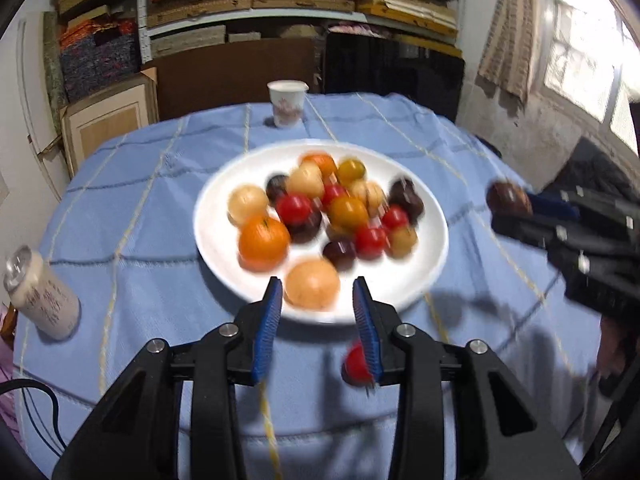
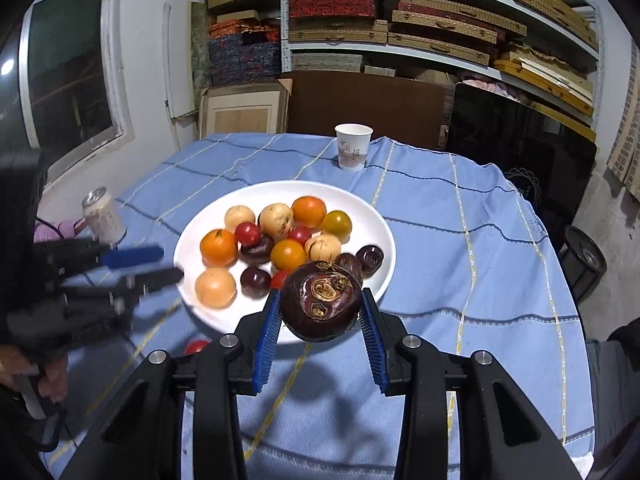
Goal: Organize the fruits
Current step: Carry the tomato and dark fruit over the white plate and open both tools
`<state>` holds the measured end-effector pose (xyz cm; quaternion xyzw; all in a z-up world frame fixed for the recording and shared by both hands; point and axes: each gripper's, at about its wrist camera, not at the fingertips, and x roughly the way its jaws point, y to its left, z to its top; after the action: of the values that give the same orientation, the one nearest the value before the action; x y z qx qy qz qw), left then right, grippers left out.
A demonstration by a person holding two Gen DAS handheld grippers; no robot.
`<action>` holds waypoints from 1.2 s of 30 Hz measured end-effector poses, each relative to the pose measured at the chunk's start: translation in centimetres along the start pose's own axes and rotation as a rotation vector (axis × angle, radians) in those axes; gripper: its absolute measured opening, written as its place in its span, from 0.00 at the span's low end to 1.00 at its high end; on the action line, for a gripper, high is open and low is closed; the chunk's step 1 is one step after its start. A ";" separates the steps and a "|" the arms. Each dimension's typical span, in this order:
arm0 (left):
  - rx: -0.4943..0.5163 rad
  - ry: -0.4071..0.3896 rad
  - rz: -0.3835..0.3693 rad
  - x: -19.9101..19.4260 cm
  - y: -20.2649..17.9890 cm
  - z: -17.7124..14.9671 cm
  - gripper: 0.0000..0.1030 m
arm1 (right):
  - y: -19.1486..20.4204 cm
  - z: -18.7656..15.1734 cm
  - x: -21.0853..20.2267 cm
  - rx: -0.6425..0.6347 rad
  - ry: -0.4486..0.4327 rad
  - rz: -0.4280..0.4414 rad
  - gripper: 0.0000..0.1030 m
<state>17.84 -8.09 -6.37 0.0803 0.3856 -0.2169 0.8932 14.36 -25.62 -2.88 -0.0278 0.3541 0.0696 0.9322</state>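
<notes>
A white plate (image 1: 224, 240) (image 2: 360, 208) in the middle of the blue tablecloth holds several small fruits: orange, red, yellow, pale and dark purple ones. My left gripper (image 1: 319, 306) hovers over the plate's near rim, open, with nothing between its blue pads. A small red tomato (image 1: 354, 362) (image 2: 196, 347) lies on the cloth just in front of the plate, beside the left gripper's right finger. My right gripper (image 2: 320, 312) is shut on a dark brown-purple round fruit (image 2: 320, 300) (image 1: 508, 198), held above the plate's near right edge. In the right wrist view, the left gripper (image 2: 148, 268) shows at the left.
A paper cup (image 1: 286, 104) (image 2: 354, 152) stands at the table's far edge. A drink can (image 1: 40, 292) (image 2: 104, 216) stands at the left edge, near a dark cable. Shelves of boxes fill the back wall. The cloth drops off on all sides.
</notes>
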 end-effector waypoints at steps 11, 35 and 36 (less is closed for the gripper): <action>0.032 0.118 0.011 4.4 -2.5 -4.5 0.26 | 0.4 -4.5 -0.4 -0.001 0.047 0.004 0.38; -0.069 0.019 -0.061 4.7 0.6 6.0 0.27 | -0.2 5.0 4.5 -0.059 -0.013 0.035 0.38; -0.066 0.031 -0.059 5.3 0.6 6.0 0.27 | -0.4 5.7 5.6 -0.062 -0.008 0.031 0.38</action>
<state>25.32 -11.18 -6.08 0.0428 0.4085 -0.2288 0.8826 22.28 -24.83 -2.34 -0.0508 0.3483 0.0950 0.9312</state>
